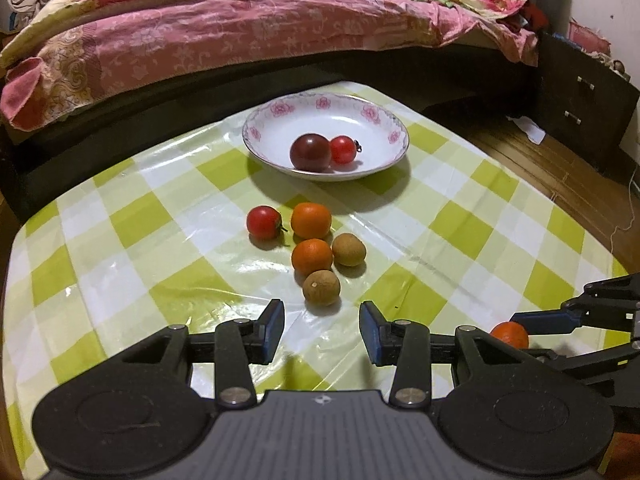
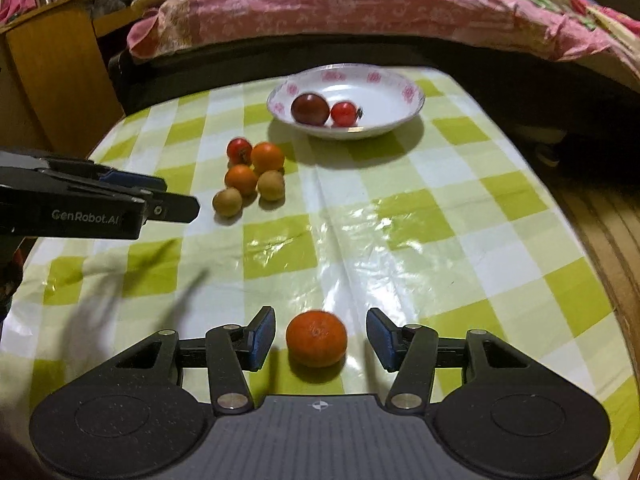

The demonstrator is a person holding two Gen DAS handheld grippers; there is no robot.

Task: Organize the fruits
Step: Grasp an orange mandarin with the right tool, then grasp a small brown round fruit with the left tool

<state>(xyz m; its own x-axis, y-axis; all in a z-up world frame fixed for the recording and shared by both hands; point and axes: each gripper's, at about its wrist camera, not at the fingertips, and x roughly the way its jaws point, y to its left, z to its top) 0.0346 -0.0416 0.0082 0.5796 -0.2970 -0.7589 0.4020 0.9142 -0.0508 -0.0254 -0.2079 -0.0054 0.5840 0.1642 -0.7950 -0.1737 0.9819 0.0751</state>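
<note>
My right tool point(image 2: 320, 336) straddles the lone orange point(image 2: 316, 338) on the near bench point(image 2: 460, 208), pads not touching. An off-centre squeeze could roll it away. My left tool point(image 1: 322, 330) is released, empty.

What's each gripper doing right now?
Left gripper: open, holding nothing.
Right gripper: open, pads either side of the lone orange, not touching.

Left wrist view: lone orange point(image 1: 510, 334) half hidden behind the right gripper point(image 1: 532, 328), whose body runs off the right edge.

Right wrist view: left gripper point(image 2: 176, 196) cut by the left edge; plate point(image 2: 400, 128) and its two tomatoes point(image 2: 324, 110) motion-blurred. Bed point(image 2: 320, 12) cropped at top.
</note>
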